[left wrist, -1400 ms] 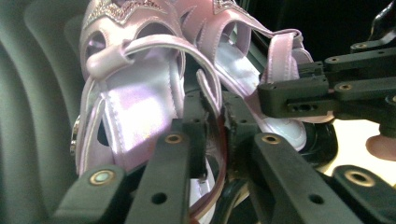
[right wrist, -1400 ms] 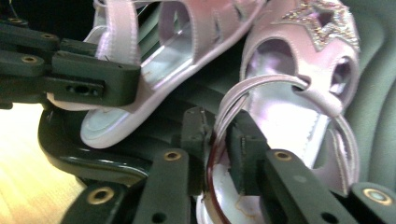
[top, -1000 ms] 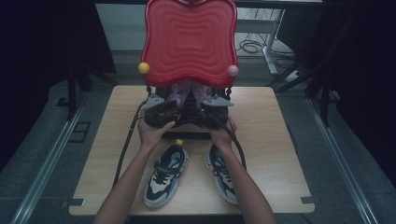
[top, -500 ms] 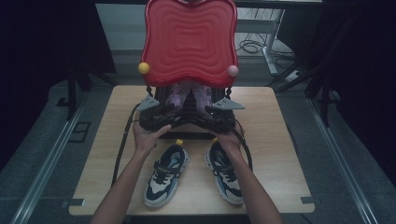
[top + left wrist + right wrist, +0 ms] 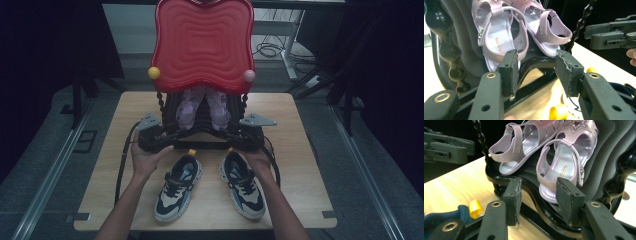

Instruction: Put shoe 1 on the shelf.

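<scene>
2 open tools face 2 pink sandals.

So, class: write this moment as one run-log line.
left gripper: open, empty | right gripper: open, empty, jaws just opening | lilac sandals: on black rack | sneakers: on table

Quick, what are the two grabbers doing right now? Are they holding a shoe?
Left gripper: open, holding nothing; the lilac sandals sit beyond its fingers.
Right gripper: open, its jaws have just been opening, nothing between them.

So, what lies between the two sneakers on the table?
Bare wood of the table separates the left sneaker and right sneaker, as the high view shows.
</scene>
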A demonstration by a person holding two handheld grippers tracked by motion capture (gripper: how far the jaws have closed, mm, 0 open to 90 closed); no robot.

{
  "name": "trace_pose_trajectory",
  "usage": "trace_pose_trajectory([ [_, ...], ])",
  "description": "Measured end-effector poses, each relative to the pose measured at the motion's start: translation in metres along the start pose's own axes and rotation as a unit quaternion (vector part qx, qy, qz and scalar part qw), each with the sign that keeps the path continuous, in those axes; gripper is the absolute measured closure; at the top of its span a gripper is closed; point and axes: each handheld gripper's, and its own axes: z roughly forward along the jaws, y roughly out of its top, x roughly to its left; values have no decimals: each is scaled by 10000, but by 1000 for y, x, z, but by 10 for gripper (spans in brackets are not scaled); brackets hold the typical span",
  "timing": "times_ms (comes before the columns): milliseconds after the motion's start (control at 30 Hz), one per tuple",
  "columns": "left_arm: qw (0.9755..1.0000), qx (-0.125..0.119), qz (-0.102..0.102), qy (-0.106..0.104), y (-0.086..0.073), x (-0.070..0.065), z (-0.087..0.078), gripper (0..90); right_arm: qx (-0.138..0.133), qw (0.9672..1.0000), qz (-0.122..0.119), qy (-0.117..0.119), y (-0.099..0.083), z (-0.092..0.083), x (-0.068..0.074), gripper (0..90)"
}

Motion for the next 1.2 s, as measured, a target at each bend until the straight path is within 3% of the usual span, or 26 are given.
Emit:
trace_pose_trajectory([
  [367,9997,172,74,-148,-6,-8,-12,530,-28,9998,-37,202,-13,-18,1,559],
  [633,9993,339,93,-135,-21,-9,-30,513,42,9992,-232,337,-26,-29,-1,554],
  [900,9985,499,-88,-188,-39,-8,-46,501,19,9987,-191,482,-40,-42,-1,534],
  [1000,9982,584,-67,-120,-45,-8,-51,498,97,9983,-185,544,-46,-47,-1,529],
  [1067,9979,583,-228,-170,-52,-9,-55,496,177,9978,-173,613,-53,-52,0,527],
  [1200,9976,612,-282,-164,-58,-11,-59,492,228,9973,-197,672,-60,-59,0,523],
])
